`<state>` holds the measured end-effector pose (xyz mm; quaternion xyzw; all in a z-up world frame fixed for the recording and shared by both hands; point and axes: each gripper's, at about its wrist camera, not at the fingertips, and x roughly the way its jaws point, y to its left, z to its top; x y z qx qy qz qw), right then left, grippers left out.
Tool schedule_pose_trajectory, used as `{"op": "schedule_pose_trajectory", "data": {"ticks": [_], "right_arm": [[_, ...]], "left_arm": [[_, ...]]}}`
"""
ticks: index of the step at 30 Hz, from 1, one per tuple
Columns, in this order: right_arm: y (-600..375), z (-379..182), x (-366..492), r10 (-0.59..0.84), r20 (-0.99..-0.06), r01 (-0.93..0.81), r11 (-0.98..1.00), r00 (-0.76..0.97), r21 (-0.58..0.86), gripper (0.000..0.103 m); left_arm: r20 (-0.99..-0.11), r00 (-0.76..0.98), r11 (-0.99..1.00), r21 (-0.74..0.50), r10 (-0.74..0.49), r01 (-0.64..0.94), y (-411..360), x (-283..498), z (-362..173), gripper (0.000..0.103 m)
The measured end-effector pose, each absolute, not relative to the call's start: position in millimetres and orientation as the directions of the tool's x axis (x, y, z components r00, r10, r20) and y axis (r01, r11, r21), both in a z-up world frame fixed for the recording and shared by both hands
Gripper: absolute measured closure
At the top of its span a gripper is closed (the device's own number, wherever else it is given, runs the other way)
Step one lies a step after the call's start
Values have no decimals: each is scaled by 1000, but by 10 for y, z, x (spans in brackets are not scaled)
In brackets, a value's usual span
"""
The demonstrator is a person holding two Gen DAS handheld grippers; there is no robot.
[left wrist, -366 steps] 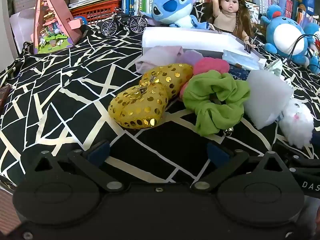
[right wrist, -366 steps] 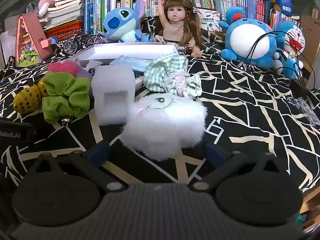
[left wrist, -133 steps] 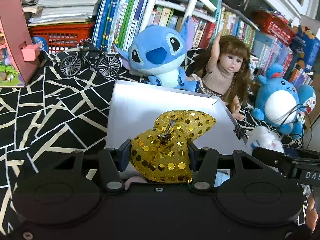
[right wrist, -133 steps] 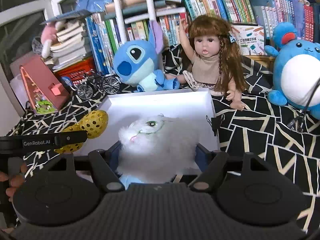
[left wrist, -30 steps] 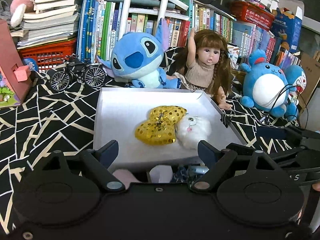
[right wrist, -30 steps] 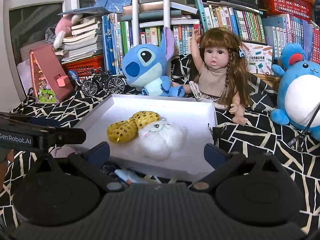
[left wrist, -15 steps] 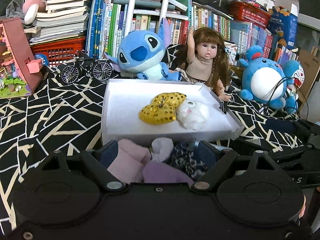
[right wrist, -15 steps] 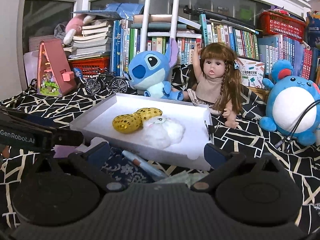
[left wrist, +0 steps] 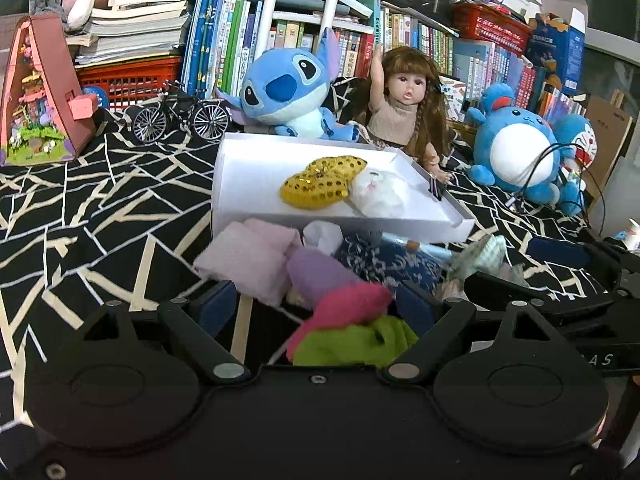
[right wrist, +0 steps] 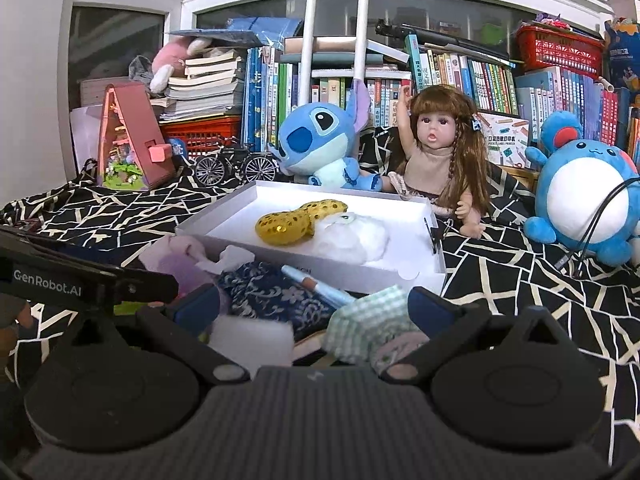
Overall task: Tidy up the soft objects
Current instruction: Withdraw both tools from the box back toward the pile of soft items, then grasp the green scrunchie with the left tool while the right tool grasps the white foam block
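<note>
The left tongs [left wrist: 314,306] stood wide apart with nothing clamped; a pink scrunchie [left wrist: 352,300] and a green scrunchie [left wrist: 360,340] lay between the two blue pads without either pad pressing on them. The right tongs [right wrist: 314,306] were likewise apart and empty, with a white foam block [right wrist: 250,338] and a green checked cloth [right wrist: 368,312] lying in the gap below them.

The carrying surface was covered by a black cloth with pale lines [left wrist: 100,208]; whether a bed or a worktop lay under it could not be told. A shallow white box [right wrist: 400,276] sat toward the back edge, with a small black clip on its right wall. Inside it lay a gold sequin bow [right wrist: 296,220] and, touching it on the right, a white fluffy toy [right wrist: 356,236].

Just in front of the box's near wall lay the unsorted pile: a pale pink cloth [left wrist: 248,256], a lilac piece [left wrist: 316,272], a dark blue patterned cloth [right wrist: 272,292] and a light blue pen [right wrist: 316,286] resting across it.

Behind the box, along the back edge, sat a blue plush alien [right wrist: 320,140] and a doll [right wrist: 436,148] with long brown hair and one arm raised. A round blue plush [right wrist: 580,196] sat toward the right edge, a model bicycle [left wrist: 180,114] and a triangular red toy house [left wrist: 40,92] toward the left.
</note>
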<state>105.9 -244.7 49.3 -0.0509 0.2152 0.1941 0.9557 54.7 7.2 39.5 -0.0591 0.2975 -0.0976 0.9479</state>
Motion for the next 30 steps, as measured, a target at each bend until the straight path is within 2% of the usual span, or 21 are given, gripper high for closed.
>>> {"op": "schedule_pose_trajectory", "data": {"ticks": [13, 30], "right_arm": [[-2524, 372, 772, 342, -411, -367, 930, 845, 20, 0], [-2543, 224, 679, 337, -435, -351, 935, 835, 51, 0]], "left_arm": [[-563, 786, 966, -187, -255, 179, 88, 223, 233, 16], [-498, 833, 969, -162, -243, 186, 37, 49, 70, 16]]}}
